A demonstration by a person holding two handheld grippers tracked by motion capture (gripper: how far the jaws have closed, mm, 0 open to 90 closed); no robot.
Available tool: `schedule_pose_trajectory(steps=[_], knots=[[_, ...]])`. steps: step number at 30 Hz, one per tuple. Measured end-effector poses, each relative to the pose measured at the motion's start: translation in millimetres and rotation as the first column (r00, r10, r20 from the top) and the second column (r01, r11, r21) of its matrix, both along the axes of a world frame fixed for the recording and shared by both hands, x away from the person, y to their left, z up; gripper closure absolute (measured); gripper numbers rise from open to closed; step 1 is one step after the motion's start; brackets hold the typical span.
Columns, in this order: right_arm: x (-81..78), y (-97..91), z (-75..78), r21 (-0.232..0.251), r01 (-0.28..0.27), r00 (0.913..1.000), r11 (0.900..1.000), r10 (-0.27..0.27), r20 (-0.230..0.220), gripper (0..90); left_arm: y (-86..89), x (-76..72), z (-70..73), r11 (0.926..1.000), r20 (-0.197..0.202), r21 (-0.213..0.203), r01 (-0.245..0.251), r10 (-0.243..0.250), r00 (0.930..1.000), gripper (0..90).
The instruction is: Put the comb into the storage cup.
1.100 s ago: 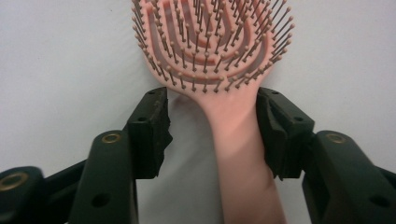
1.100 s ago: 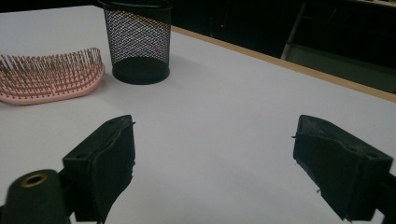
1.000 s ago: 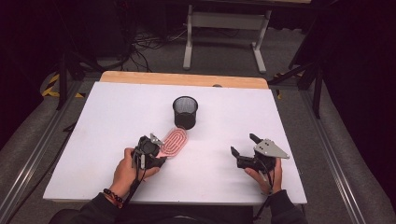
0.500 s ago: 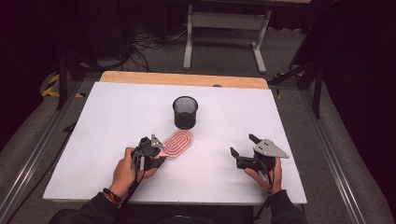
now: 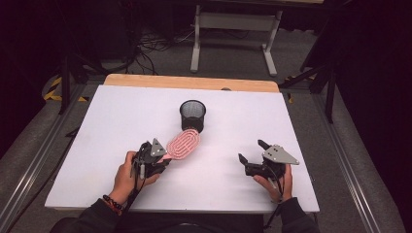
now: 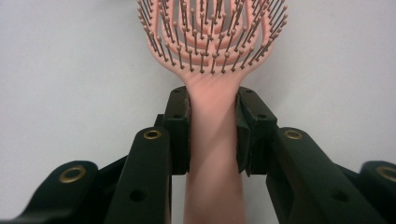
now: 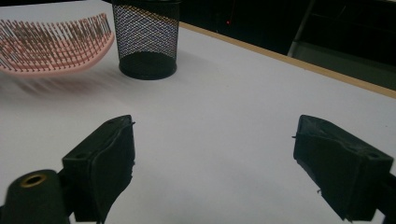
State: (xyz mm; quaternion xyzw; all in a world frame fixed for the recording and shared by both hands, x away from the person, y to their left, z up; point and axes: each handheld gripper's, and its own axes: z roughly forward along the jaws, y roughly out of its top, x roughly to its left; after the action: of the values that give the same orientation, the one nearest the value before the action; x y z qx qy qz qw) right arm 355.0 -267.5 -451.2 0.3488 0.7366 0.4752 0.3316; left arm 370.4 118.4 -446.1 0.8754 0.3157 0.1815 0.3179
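Note:
A pink vented hairbrush point(image 5: 183, 144) with bristles facing up points toward a black mesh cup point(image 5: 193, 115) at the table's middle. My left gripper point(image 5: 165, 158) is shut on its handle. In the left gripper view the black pads point(image 6: 180, 126) press both sides of the hairbrush point(image 6: 215, 121) just below the head. From the right gripper view the hairbrush point(image 7: 51, 46) hangs a little above the table with a shadow under it, left of the mesh cup point(image 7: 147, 37). My right gripper point(image 5: 251, 150) rests near the front right, jaws open and with nothing in them point(image 7: 212, 135).
The white tabletop point(image 5: 121, 111) has a wooden strip point(image 5: 189, 82) along its far edge. Beyond it stand a grey metal frame point(image 5: 233, 29) and cables on the floor. Dark stands flank the table on both sides.
The left gripper and the brush have shifted slightly forward toward the mesh cup. The right gripper has stayed where it was.

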Motion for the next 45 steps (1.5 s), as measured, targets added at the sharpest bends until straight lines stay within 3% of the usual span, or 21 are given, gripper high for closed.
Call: schedule_pose_trajectory(steps=[8, 21, 23, 37, 45], knots=[[-0.5, -0.2, 0.5, -0.004, 0.000, 1.0000, 1.0000, 0.000, 0.007, 13.2, 6.4, 0.4, 1.9, 0.9999, -0.007, -0.016, 0.006, -0.006, 1.0000, 69.4], [-1.9, 2.2, 0.4, -0.032, -0.004, 0.9998, 0.9995, 0.005, 0.018, 13.2, 15.6, -1.0, 8.7, 0.9991, 0.051, -0.040, 0.016, -0.014, 0.9986, 69.4], [-2.0, 2.9, 0.2, -0.038, 0.000, 0.9998, 0.9993, 0.001, 0.022, 12.7, 18.1, -0.8, 9.8, 0.9976, 0.048, -0.063, 0.031, -0.028, 0.9985, 69.4], [-2.7, 2.5, 1.4, -0.046, 0.023, 0.9988, 0.9987, -0.021, 0.044, 11.9, 27.2, -0.6, 15.8, 0.9946, 0.105, -0.103, 0.009, 0.001, 0.9945, 69.4], [-2.6, 3.0, 1.1, -0.050, 0.023, 0.9987, 0.9985, -0.020, 0.047, 11.8, 31.3, -2.0, 20.6, 0.9914, 0.148, -0.131, 0.001, 0.019, 0.9889, 69.4]])
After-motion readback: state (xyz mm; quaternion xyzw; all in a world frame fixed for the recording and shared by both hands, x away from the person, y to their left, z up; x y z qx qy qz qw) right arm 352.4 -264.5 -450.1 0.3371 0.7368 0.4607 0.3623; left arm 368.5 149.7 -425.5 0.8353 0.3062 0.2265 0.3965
